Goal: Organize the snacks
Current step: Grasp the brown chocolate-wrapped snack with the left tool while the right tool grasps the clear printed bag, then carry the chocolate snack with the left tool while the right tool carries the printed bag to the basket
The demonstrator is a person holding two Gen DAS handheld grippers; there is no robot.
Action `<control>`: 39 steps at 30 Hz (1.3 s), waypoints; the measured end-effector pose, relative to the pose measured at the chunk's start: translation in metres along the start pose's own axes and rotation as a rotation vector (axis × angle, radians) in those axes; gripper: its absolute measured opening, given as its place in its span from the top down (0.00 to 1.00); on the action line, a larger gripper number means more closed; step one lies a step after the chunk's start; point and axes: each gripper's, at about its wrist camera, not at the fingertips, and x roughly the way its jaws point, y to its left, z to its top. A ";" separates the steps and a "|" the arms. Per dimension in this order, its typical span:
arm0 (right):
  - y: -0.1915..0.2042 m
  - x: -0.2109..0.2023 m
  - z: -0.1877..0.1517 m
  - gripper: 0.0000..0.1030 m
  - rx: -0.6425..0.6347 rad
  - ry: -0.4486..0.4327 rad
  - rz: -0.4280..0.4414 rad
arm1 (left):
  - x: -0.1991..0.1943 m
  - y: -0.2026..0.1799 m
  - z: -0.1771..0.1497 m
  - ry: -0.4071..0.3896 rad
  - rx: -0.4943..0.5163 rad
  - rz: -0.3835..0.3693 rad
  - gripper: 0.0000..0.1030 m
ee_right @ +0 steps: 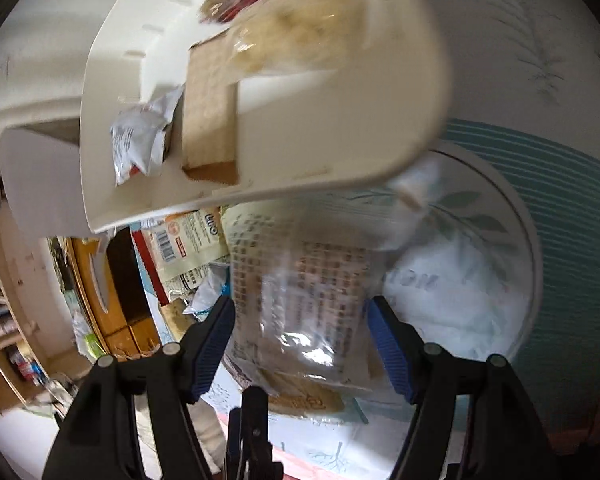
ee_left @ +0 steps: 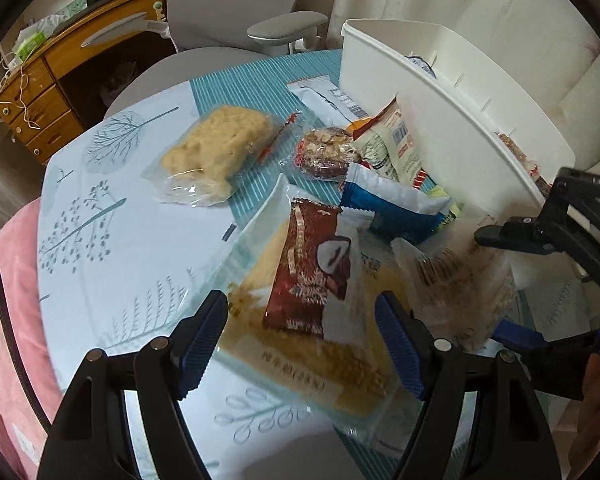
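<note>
Looking down along our left claw point(ee_left: 300, 336), we see its two blue-padded fingers point(ee_left: 198, 344) spread wide, pinching nothing. Between and just ahead of them lies a dark red snack packet with a white end point(ee_left: 310, 268), resting on top of a large clear-wrapped pale biscuit pack point(ee_left: 300, 364) that reaches under both fingers. Whether the pads touch that pack we cannot tell.

Further ahead of this claw sit a blue and white packet point(ee_left: 392, 208), a clear-wrapped nut and date bar point(ee_left: 326, 152) and, up to its left, a clear bag holding a pale crumbly cake point(ee_left: 216, 152). All lie on the round table with its pale blue leaf-print and teal striped cloth point(ee_left: 100, 216).

Ahead and to the right of the left claw stands the white plastic storage bin point(ee_left: 452, 92), with a cream printed packet point(ee_left: 384, 148) against its near wall. Our right claw point(ee_left: 548, 280) shows at the right edge of the left wrist view.

From the right wrist view, our right claw point(ee_right: 300, 344) also stands spread, gripping nothing. A blurred clear packet with printed text point(ee_right: 300, 296) lies between and ahead of its fingers point(ee_right: 392, 352); contact is unclear. Above it the white bin point(ee_right: 340, 148) fills the view, with a tan biscuit block point(ee_right: 208, 120), a crumpled silver wrapper point(ee_right: 140, 140) and a pale cake point(ee_right: 292, 32) inside.
</note>
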 end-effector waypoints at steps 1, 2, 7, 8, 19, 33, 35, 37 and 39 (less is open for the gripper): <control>0.003 0.002 0.001 0.31 -0.014 -0.007 -0.008 | 0.005 0.000 0.000 -0.006 0.002 -0.001 0.27; 0.008 0.004 0.003 0.29 -0.035 -0.017 -0.018 | 0.007 0.000 0.000 -0.010 0.005 0.000 0.27; 0.021 0.018 0.006 0.22 -0.085 -0.024 -0.083 | 0.013 -0.002 0.001 -0.061 0.020 0.014 0.29; 0.022 0.020 0.007 0.21 -0.092 -0.023 -0.092 | 0.015 -0.003 0.002 -0.066 0.023 0.012 0.30; 0.047 0.044 0.008 0.13 -0.191 0.000 -0.177 | 0.014 -0.012 0.002 -0.129 0.078 0.035 0.49; 0.041 0.039 0.007 0.27 -0.209 0.043 -0.190 | -0.003 -0.016 -0.009 -0.089 0.092 0.012 0.62; 0.038 0.035 0.004 0.29 -0.211 0.049 -0.199 | -0.011 -0.015 -0.014 -0.087 0.085 0.014 0.62; 0.026 0.028 0.006 0.30 -0.204 0.062 -0.207 | -0.021 -0.015 -0.019 -0.088 0.074 0.013 0.62; 0.019 0.024 0.001 0.30 -0.206 0.076 -0.214 | -0.031 -0.014 -0.024 -0.093 0.062 0.014 0.62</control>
